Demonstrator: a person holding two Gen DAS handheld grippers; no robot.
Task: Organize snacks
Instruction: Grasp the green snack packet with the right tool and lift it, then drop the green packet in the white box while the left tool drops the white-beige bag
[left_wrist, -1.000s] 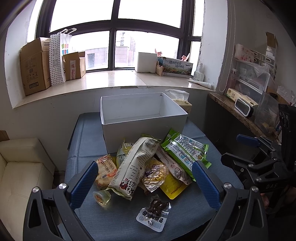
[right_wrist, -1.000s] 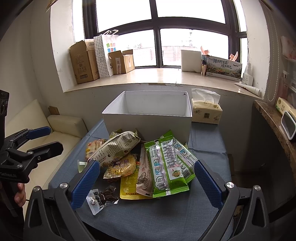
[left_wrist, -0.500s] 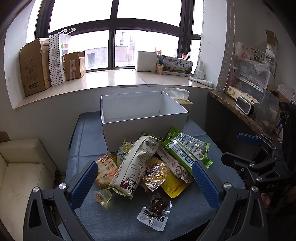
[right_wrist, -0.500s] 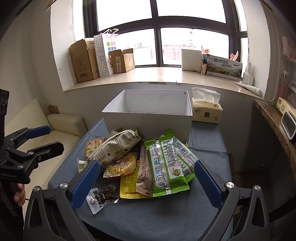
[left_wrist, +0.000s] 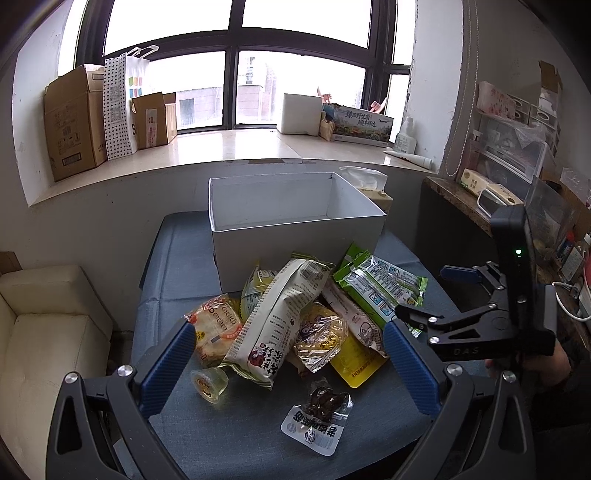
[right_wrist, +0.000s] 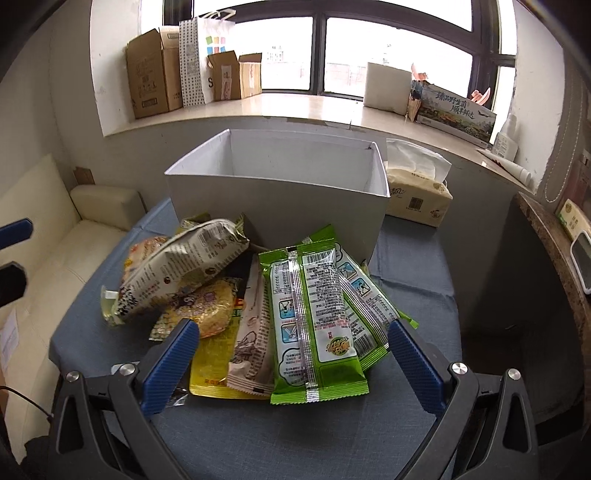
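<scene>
A pile of snack packets lies on a blue-clothed table (left_wrist: 236, 424) in front of an empty white box (left_wrist: 295, 236). It holds a long white bag (left_wrist: 277, 325), green packets (right_wrist: 314, 325), a yellow noodle pack (left_wrist: 321, 336), an orange cracker pack (left_wrist: 214, 328), a jelly cup (left_wrist: 208, 384) and a dark plum pack (left_wrist: 321, 413). My left gripper (left_wrist: 288, 365) is open above the front of the pile. My right gripper (right_wrist: 291, 354) is open low over the green packets; it also shows in the left wrist view (left_wrist: 436, 295).
A tissue pack (right_wrist: 417, 192) stands right of the box (right_wrist: 273, 184). A cream sofa (left_wrist: 48, 325) is at the left. A stone counter (left_wrist: 465, 199) with containers is at the right. Cardboard boxes (left_wrist: 74, 122) stand on the windowsill.
My right gripper has moved forward and down over the green packets. My left gripper has hardly moved. No snack has shifted.
</scene>
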